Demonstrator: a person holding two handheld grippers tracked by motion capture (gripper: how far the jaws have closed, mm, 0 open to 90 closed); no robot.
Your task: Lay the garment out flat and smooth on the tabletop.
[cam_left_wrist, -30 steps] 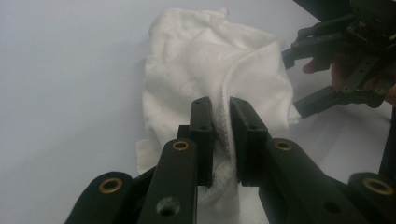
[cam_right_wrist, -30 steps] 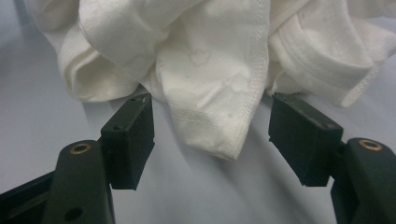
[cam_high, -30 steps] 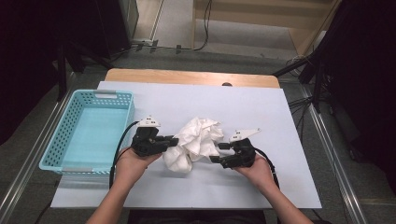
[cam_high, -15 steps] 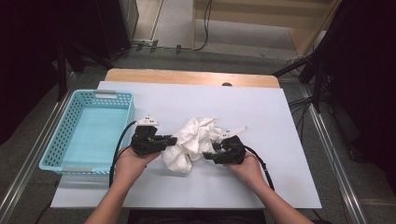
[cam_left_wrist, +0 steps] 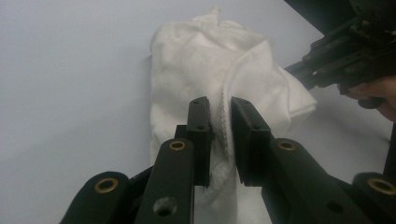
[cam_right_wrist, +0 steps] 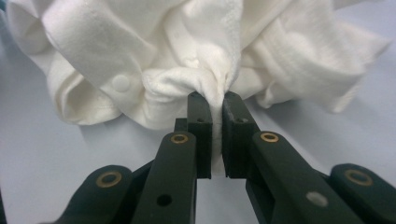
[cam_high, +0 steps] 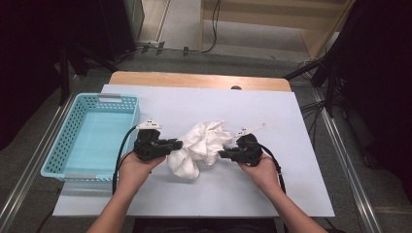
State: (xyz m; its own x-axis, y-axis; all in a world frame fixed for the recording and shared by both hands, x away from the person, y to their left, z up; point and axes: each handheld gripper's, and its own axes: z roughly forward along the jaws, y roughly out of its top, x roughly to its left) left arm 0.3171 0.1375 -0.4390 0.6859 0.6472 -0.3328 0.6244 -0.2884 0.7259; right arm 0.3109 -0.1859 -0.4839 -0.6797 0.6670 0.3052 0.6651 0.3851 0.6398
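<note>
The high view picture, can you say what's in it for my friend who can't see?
A person's two black grippers, left gripper and right gripper, each pinch a side of a crumpled white cloth on a pale table. A light blue plastic basket sits at the left.

**Three cameras, one shared bundle**

The high view looks forward and down over the whole tabletop. Each gripper view rides close behind its own jaws, facing the white cloth from opposite sides; all three share it.

Empty blue basket left on table
</note>
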